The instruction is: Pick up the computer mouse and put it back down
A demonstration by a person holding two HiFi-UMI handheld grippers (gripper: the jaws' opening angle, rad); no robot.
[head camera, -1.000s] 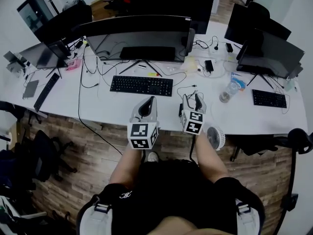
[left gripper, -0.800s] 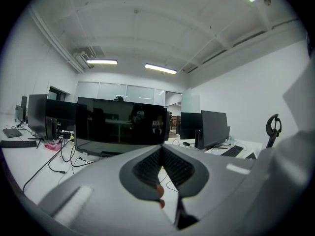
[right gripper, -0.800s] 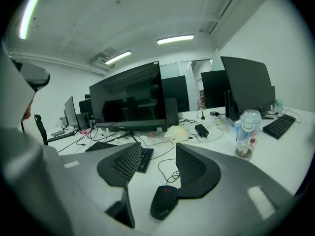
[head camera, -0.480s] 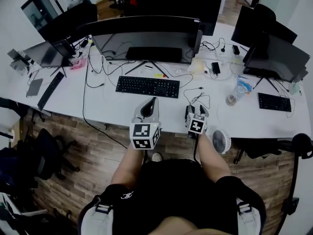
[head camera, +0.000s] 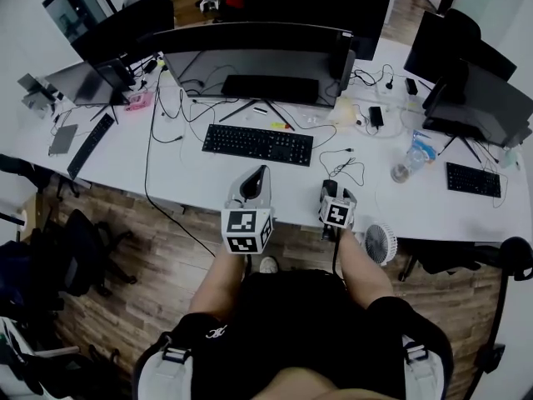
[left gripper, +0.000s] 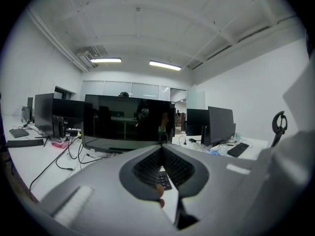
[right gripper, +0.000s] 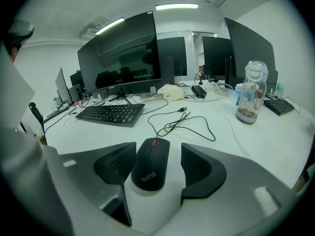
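Two tools sit at the near edge of the long white counter (head camera: 191,177), above wooden floor (head camera: 158,265). Left tool (left gripper: 161,145) is pressed together, empty, facing a wide monitor (left gripper: 128,124). Right tool (right gripper: 157,150) is spread either side of the black mouse (right gripper: 150,167), which lies on the counter; cable (right gripper: 189,124) and bottle (right gripper: 249,100) lie beyond.

The white desk (head camera: 191,173) carries:
- a wide monitor (head camera: 250,52) toward the rear edge
- a black keyboard (head camera: 259,144) at centre
- a loose cable (head camera: 343,165) to the right of this keyboard
- a computer mouse (right gripper: 151,163) near the front edge
- a clear bottle (head camera: 405,167) and a second keyboard (head camera: 473,179) toward the right edge
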